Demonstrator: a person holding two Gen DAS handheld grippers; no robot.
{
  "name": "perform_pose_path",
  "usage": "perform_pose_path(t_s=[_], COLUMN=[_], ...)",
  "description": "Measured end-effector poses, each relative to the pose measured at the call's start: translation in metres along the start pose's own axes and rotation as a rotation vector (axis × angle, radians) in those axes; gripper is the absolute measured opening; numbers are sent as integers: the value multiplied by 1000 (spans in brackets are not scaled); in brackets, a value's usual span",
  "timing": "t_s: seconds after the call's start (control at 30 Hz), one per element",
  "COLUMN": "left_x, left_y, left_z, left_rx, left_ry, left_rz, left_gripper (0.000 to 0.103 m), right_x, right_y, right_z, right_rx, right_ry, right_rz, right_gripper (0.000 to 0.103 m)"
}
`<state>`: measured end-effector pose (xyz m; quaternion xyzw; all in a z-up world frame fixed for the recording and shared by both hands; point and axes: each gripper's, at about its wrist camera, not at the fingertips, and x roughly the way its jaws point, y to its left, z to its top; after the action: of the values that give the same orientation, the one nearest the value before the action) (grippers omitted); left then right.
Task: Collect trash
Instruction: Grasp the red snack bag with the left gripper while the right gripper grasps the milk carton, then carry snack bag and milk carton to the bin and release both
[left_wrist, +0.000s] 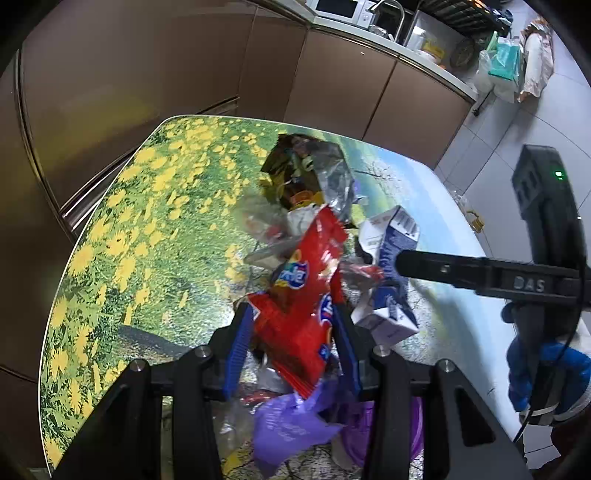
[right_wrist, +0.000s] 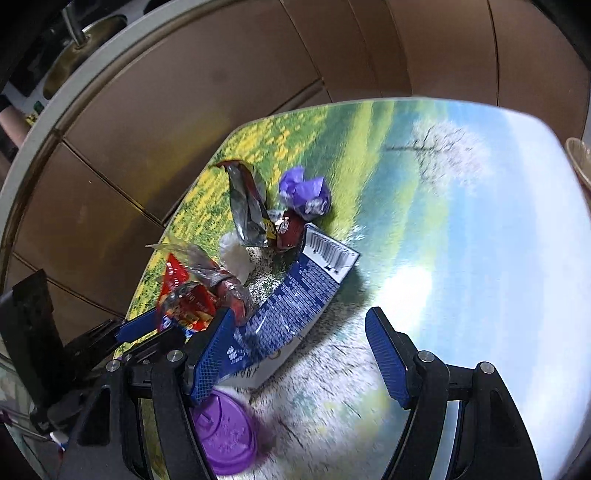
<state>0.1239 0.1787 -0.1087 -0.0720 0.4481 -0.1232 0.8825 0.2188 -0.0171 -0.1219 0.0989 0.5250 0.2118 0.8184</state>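
A pile of trash lies on a table printed with a flower meadow. My left gripper is shut on a red snack wrapper, held above the pile; it also shows in the right wrist view. Around it lie a blue-and-white carton, a silver foil wrapper, a crumpled purple wrapper and a purple lid. My right gripper is open over the blue carton, its left finger by the carton's edge. The right gripper's finger reaches in from the right.
Brown cabinet fronts stand behind the table. A counter with a microwave and bags is at the back right. Grey tiled floor lies to the right of the table. A second purple wrapper ball lies farther out.
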Motion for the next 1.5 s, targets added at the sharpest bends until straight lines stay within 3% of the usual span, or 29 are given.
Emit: perform_pose_path(t_s=[0.2, 0.3, 0.37, 0.67, 0.73, 0.93, 1.07, 1.27, 1.33, 1.5], left_x=[-1, -3, -5, -22, -28, -41, -46, -51, -54, -63], left_y=[8, 9, 8, -1, -3, -10, -14, -17, -17, -17], left_z=[-2, 0, 1, 5, 7, 9, 8, 8, 8, 8], left_rx=[-14, -21, -26, -49, -54, -81, -89, -94, -98, -113], left_ry=[-6, -17, -23, -74, -85, -114, -122, -133, -136, -153], left_rz=[-14, -28, -39, -33, -29, -27, -24, -16, -13, 3], left_gripper=[36, 29, 16, 13, 13, 13, 13, 13, 13, 13], right_x=[26, 30, 28, 0, -6, -14, -2, 9, 9, -2], right_y=[3, 0, -3, -20, -23, -31, -28, -33, -34, -39], right_z=[9, 10, 9, 11, 11, 9, 5, 4, 5, 3], right_rx=[2, 10, 9, 0, -6, -45, -77, -101, -115, -103], right_ry=[28, 32, 26, -17, -25, 14, 48, 78, 70, 28], right_rz=[-18, -15, 1, 38, 37, 14, -20, -89, -98, -35], right_gripper=[70, 57, 47, 12, 8, 16, 41, 40, 35, 35])
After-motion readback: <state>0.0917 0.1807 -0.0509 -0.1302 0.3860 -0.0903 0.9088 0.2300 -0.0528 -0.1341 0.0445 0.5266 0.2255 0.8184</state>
